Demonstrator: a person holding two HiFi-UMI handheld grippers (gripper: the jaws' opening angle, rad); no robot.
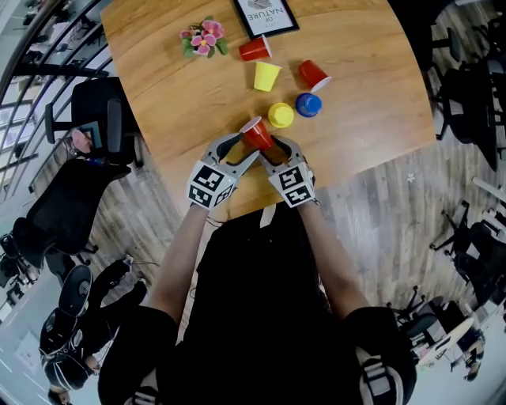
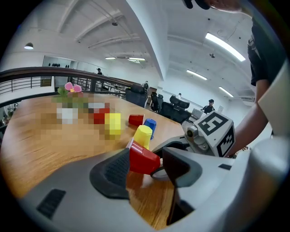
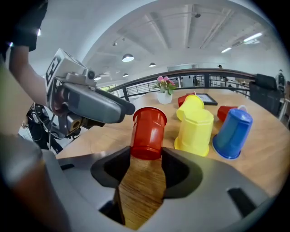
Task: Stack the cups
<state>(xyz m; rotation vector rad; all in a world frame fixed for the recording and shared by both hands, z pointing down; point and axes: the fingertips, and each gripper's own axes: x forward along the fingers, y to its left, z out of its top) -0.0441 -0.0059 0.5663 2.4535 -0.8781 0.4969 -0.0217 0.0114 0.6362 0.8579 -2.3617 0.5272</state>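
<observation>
A red cup (image 1: 257,133) (image 2: 143,158) (image 3: 147,131) hangs tilted above the near edge of the wooden table (image 1: 174,95), between both grippers. My left gripper (image 1: 239,152) (image 2: 145,170) is shut on it near the rim, and one of its fingers (image 3: 108,106) shows against the cup's upper part. My right gripper (image 1: 274,149) (image 3: 146,165) has both pads against the cup's base. Just beyond stand an upturned yellow cup (image 1: 281,115) (image 3: 195,131) and a blue cup (image 1: 308,104) (image 3: 232,132). Farther back lie another yellow cup (image 1: 266,76) and two red cups (image 1: 313,74) (image 1: 254,49).
A pot of pink flowers (image 1: 203,37) and a framed picture (image 1: 266,16) stand at the table's far side. Office chairs (image 1: 95,119) stand on the floor to the left and right. The table edge is right under the grippers.
</observation>
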